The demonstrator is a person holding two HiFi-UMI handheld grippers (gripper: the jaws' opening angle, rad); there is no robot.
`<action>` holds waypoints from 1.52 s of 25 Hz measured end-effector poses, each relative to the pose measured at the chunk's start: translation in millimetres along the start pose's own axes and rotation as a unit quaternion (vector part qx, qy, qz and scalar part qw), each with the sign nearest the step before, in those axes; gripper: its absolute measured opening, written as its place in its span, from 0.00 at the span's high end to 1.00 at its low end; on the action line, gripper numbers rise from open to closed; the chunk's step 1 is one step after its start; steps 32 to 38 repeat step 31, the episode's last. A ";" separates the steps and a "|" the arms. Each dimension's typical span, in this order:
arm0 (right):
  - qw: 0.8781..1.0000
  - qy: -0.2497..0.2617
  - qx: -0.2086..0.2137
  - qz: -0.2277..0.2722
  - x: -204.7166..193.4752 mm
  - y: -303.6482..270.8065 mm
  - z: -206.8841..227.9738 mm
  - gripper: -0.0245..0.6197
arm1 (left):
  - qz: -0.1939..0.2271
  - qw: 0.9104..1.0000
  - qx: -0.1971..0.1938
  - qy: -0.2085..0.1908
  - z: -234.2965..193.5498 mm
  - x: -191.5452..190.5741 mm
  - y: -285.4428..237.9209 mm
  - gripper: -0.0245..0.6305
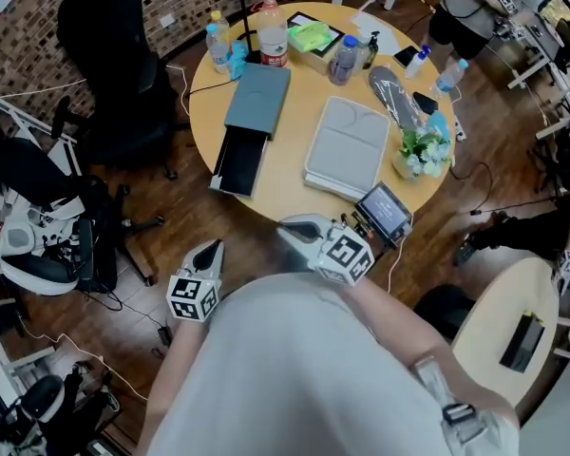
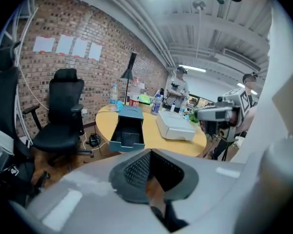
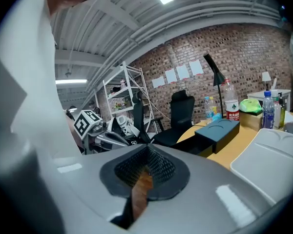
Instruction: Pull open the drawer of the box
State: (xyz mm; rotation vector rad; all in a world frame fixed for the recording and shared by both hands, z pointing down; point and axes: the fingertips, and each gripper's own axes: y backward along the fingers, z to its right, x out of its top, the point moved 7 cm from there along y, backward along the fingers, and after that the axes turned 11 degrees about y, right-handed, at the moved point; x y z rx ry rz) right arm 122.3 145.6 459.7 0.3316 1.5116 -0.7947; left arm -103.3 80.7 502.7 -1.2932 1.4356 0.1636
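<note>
A blue-grey box lies on the round yellow table, and its black drawer stands pulled out past the table's near-left edge. The left gripper view shows the box with the drawer open and empty. In the right gripper view the box is side-on. My left gripper is shut on nothing, held low over the floor, well short of the drawer. My right gripper is also shut and empty, just off the table's near edge. Both sit close to my body.
A pale grey case lies mid-table, with bottles, a small plant and a tablet-like screen around it. A black office chair stands left of the table, and a second small table at right.
</note>
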 end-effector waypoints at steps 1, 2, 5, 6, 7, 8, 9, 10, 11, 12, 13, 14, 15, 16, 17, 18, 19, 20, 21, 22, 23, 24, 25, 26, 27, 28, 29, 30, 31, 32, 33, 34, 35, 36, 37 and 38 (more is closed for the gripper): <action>1.000 -0.003 0.004 0.003 1.5 -2.6 -7.0 0.95 | 0.009 1.000 -0.003 0.005 -1.0 0.5 9.3 0.96; 1.000 -0.003 0.008 0.005 3.6 -6.0 -14.7 0.95 | 0.017 1.000 -0.005 0.008 -2.4 0.5 18.3 0.96; 1.000 0.012 0.014 0.000 12.0 -17.7 -44.6 0.95 | 0.030 0.999 -0.018 0.016 -6.8 -2.1 42.2 0.96; 1.000 0.018 0.015 -0.001 14.8 -21.7 -56.8 0.95 | 0.033 0.999 -0.024 0.018 -7.7 -4.1 49.9 0.96; 1.000 0.024 0.016 0.000 17.1 -25.8 -68.4 0.95 | 0.036 0.999 -0.029 0.019 -8.4 -6.1 56.8 0.96; 0.999 0.030 0.017 0.000 19.2 -29.9 -78.3 0.95 | 0.039 0.998 -0.035 0.021 -8.8 -8.1 62.6 0.96; 0.999 0.035 0.020 0.000 20.9 -33.5 -86.9 0.95 | 0.042 0.998 -0.039 0.022 -9.0 -10.3 67.4 0.96; 0.999 0.037 0.022 -0.001 21.9 -36.3 -94.8 0.95 | 0.043 0.998 -0.044 0.024 -8.8 -13.5 71.5 0.96; 0.999 0.037 0.023 -0.001 22.2 -38.1 -102.4 0.95 | 0.044 0.997 -0.050 0.026 -8.3 -17.8 75.4 0.96; 0.999 0.038 0.021 -0.002 22.0 -39.1 -109.3 0.95 | 0.044 0.997 -0.056 0.028 -7.6 -22.3 78.9 0.96; 0.999 0.040 0.018 -0.003 21.8 -39.7 -115.2 0.95 | 0.044 0.997 -0.062 0.030 -7.1 -26.5 81.6 0.96; 0.999 0.045 0.013 -0.007 21.7 -39.8 -120.0 0.95 | 0.044 0.996 -0.069 0.031 -6.8 -30.4 83.3 0.96; 0.998 0.053 0.009 -0.011 20.6 -39.8 -124.0 0.95 | 0.043 0.996 -0.076 0.031 -7.1 -34.5 84.2 0.96; 0.998 0.063 0.003 -0.014 18.6 -40.3 -127.6 0.95 | 0.041 0.995 -0.082 0.029 -8.5 -38.9 84.9 0.96; 0.998 0.066 -0.004 -0.012 17.5 -42.0 -131.9 0.95 | 0.038 0.995 -0.087 0.026 -11.3 -42.9 86.0 0.96; 0.998 0.063 -0.011 -0.010 17.4 -44.3 -137.4 0.95 | 0.035 0.995 -0.090 0.022 -14.7 -46.2 88.4 0.96; 0.998 0.061 -0.017 -0.010 16.7 -45.9 -144.2 0.95 | 0.031 0.995 -0.092 0.019 -17.4 -49.2 92.6 0.96; 0.998 0.060 -0.020 -0.012 15.3 -46.0 -151.8 0.95 | 0.028 0.995 -0.094 0.018 -18.8 -52.5 98.0 0.96; 0.998 0.056 -0.021 -0.013 14.7 -45.5 -159.6 0.95 | 0.026 0.995 -0.096 0.018 -19.2 -55.7 103.1 0.96; 0.999 0.048 -0.022 -0.010 15.4 -45.0 -165.7 0.95 | 0.026 0.995 -0.097 0.017 -19.4 -57.7 106.0 0.96; 0.999 0.043 -0.023 -0.006 16.4 -44.6 -168.4 0.95 | 0.027 0.995 -0.100 0.014 -19.1 -57.6 105.6 0.96; 0.999 0.042 -0.024 -0.004 17.0 -43.9 -168.3 0.95 | 0.030 0.994 -0.104 0.010 -17.9 -55.7 102.7 0.96; 0.999 0.043 -0.026 -0.002 17.3 -42.5 -167.5 0.95 | 0.032 0.993 -0.110 0.006 -15.6 -53.5 99.3 0.96; 0.999 0.045 -0.027 -0.002 17.4 -40.6 -167.4 0.95 | 0.033 0.993 -0.116 0.004 -12.4 -52.2 97.2 0.96; 0.998 0.047 -0.028 -0.003 17.7 -38.5 -168.1 0.95 | 0.034 0.992 -0.121 0.003 -8.8 -51.5 96.2 0.96; 0.998 0.048 -0.030 -0.005 18.5 -36.4 -169.0 0.95 | 0.036 0.991 -0.126 0.004 -5.0 -50.9 96.0 0.96; 0.998 0.049 -0.031 -0.006 19.7 -33.9 -170.0 0.95 | 0.036 0.991 -0.131 0.004 -0.8 -50.2 96.4 0.96; 0.998 0.049 -0.032 -0.007 21.1 -31.3 -171.1 0.95 | 0.037 0.990 -0.136 0.005 3.6 -49.6 97.0 0.96; 0.998 0.050 -0.034 -0.008 22.6 -28.5 -172.3 0.95 | 0.038 0.989 -0.140 0.006 8.1 -49.0 97.8 0.96; 0.998 0.050 -0.034 -0.008 22.6 -28.5 -172.3 0.95 | 0.038 0.989 -0.140 0.006 8.1 -49.0 97.8 0.96; 0.998 0.050 -0.034 -0.008 22.6 -28.5 -172.3 0.95 | 0.038 0.989 -0.140 0.006 8.1 -49.0 97.8 0.96; 0.998 0.050 -0.034 -0.008 22.6 -28.5 -172.3 0.95 | 0.038 0.989 -0.140 0.006 8.1 -49.0 97.8 0.96; 0.998 0.050 -0.034 -0.008 22.6 -28.5 -172.3 0.95 | 0.038 0.989 -0.140 0.006 8.1 -49.0 97.8 0.96; 0.998 0.050 -0.034 -0.008 22.6 -28.5 -172.3 0.95 | 0.038 0.989 -0.140 0.006 8.1 -49.0 97.8 0.96; 0.998 0.050 -0.034 -0.008 22.6 -28.5 -172.3 0.95 | 0.038 0.989 -0.140 0.006 8.1 -49.0 97.8 0.96; 0.998 0.050 -0.034 -0.008 22.6 -28.5 -172.3 0.95 | 0.038 0.989 -0.140 0.006 8.1 -49.0 97.8 0.96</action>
